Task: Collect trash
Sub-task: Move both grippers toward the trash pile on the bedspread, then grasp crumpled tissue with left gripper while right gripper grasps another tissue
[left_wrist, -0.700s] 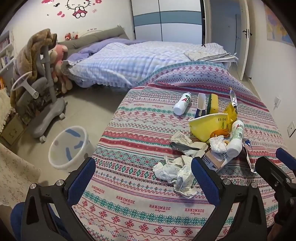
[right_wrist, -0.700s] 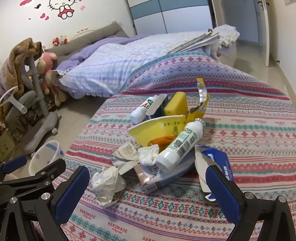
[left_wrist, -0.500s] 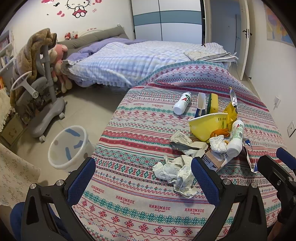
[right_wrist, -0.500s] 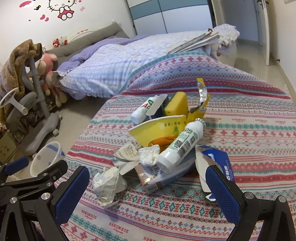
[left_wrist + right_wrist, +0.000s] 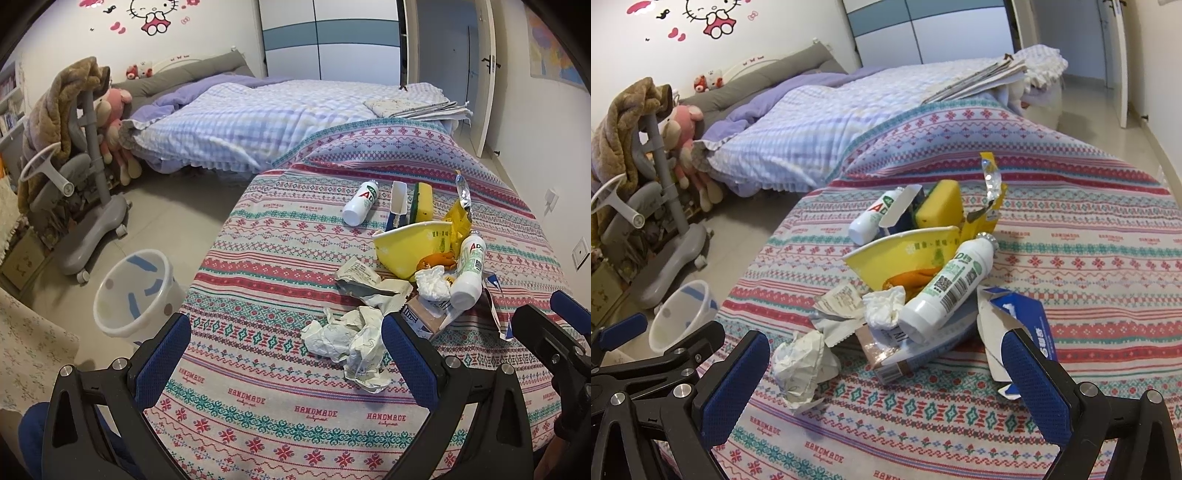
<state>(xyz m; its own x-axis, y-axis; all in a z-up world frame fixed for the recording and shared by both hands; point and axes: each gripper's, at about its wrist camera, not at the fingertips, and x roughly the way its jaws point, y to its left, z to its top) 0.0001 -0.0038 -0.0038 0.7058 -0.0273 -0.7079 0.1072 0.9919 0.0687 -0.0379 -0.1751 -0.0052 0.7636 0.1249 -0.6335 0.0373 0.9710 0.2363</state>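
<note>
Left gripper [image 5: 286, 352]: I am holding my jaws wide apart, gripping nothing.
Right gripper [image 5: 886, 373]: also spread wide, empty.
Crumpled paper [image 5: 351, 338]: lying near the tablecloth's [image 5: 258, 273] front edge.
Bin [image 5: 135, 295]: standing on the floor beside the left edge.

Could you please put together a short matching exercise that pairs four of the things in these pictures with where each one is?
Things:
1. crumpled paper
2. waste bin
3. orange peel
4. sponge

Places:
A. on the floor beside the table
B. behind the yellow bowl, standing on edge
C. on the cloth, nearest the grippers
D. inside the yellow bowl

Pairs: 1-C, 2-A, 3-D, 4-B
</note>
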